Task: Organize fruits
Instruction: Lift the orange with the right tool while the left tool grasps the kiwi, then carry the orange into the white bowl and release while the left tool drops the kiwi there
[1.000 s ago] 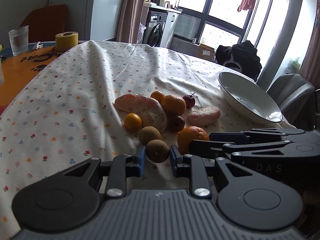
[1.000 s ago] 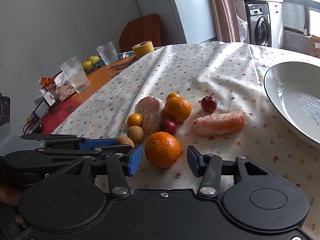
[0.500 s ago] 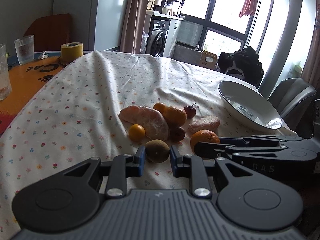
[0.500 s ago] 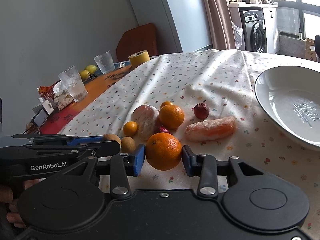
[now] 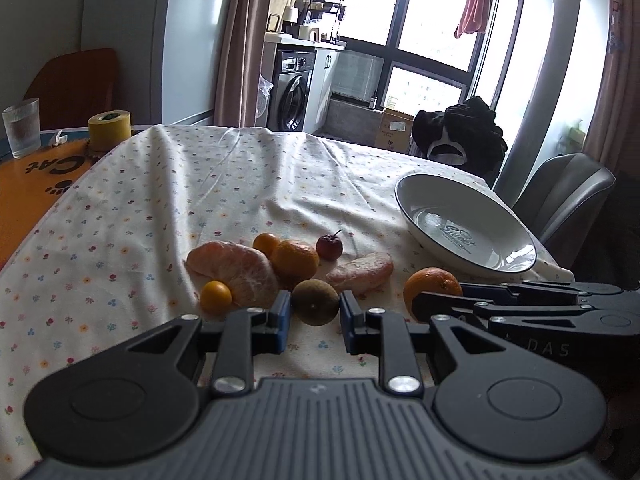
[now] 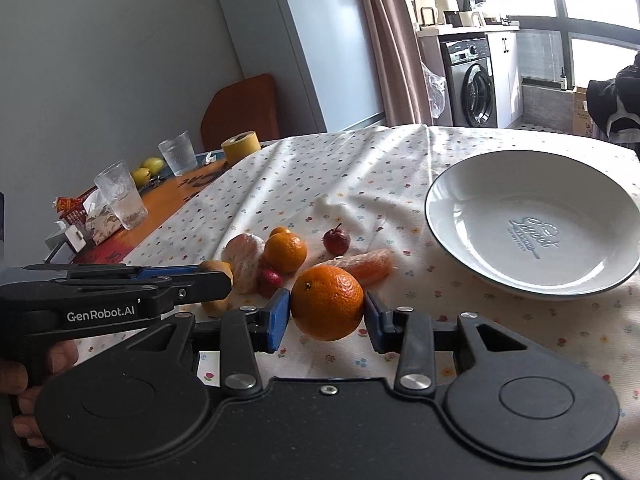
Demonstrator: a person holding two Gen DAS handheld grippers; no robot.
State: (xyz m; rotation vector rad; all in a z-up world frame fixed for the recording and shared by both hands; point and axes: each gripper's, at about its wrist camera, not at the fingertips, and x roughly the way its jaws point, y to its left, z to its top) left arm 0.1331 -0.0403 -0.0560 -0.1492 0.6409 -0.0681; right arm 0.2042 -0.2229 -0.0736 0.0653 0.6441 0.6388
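My right gripper (image 6: 326,314) clenched the orange (image 6: 327,302), held off the cloth; the bowl (image 6: 448,184) lay ahead to its right, nearer this hand. My left gripper (image 5: 314,316) clasped a brown fruit (image 5: 315,307).

L tongs (image 5: 313,317) & R tongs (image 6: 326,317): both clamped, side by side.

floral tablecloth (image 5: 168,184), white plate (image 6: 472,184), orange fruit (image 6: 327,303)
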